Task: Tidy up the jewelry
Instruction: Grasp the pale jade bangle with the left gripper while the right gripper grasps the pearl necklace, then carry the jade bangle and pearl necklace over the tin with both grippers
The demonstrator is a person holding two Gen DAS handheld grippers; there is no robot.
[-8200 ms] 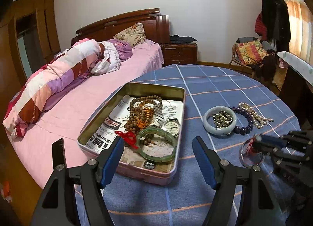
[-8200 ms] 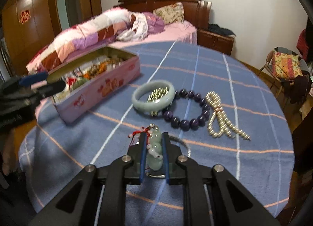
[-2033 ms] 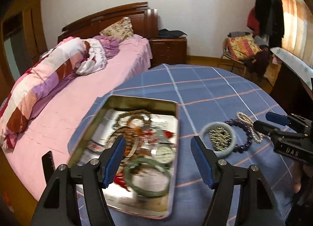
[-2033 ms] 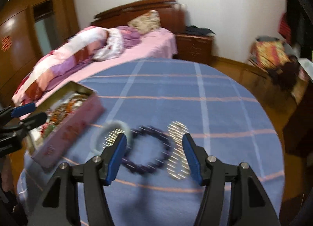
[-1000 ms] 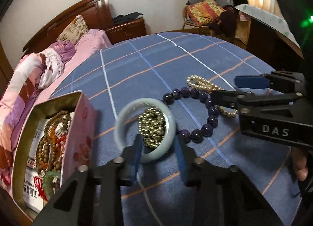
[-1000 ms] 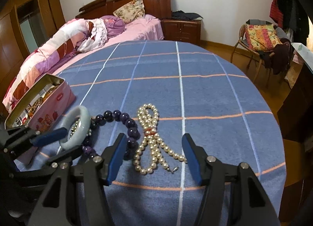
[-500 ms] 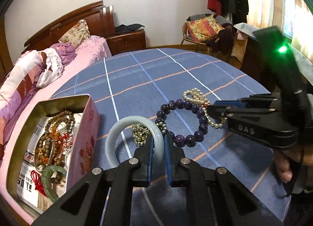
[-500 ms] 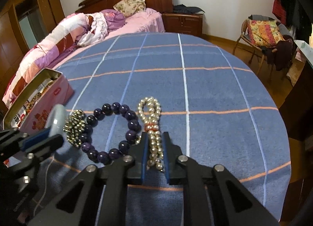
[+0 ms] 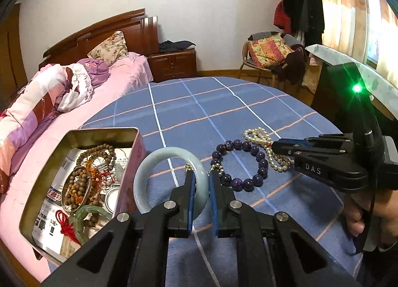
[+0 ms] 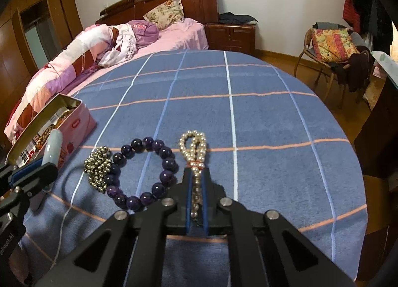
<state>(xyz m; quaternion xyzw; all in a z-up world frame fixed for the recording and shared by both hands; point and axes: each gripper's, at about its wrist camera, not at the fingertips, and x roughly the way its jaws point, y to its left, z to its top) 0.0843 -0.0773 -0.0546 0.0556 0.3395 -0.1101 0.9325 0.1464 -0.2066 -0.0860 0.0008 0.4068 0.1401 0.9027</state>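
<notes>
The big round table (image 10: pixel 261 118) with its blue checked cloth is filling most of what I am seeing. Its far half is lying bare, so there is lots of room out there. The near left edge is crowded. The pink bed (image 10: pixel 174 36) is sitting just past the table's left edge.

The tin box (image 9: pixel 135 152) is resting by that left edge, with its top open. Brown beads, a watch and a green bangle are lying inside it.

The purple bead bracelet (image 10: pixel 164 177) is lying flat on the cloth between my two grippers. A little pile of gold beads (image 10: pixel 98 166) is touching its left side.

My left gripper (image 9: pixel 200 182) is pinching the pale jade bangle (image 9: pixel 149 162). Its fingers are almost together on the ring's rim, and the ring is standing up right beside the tin box.

My right gripper (image 10: pixel 196 187) is squeezing the pearl necklace (image 10: pixel 194 145). The fingers are nearly closed on its tail, and the looped end is poking out in front, lying on the cloth.
</notes>
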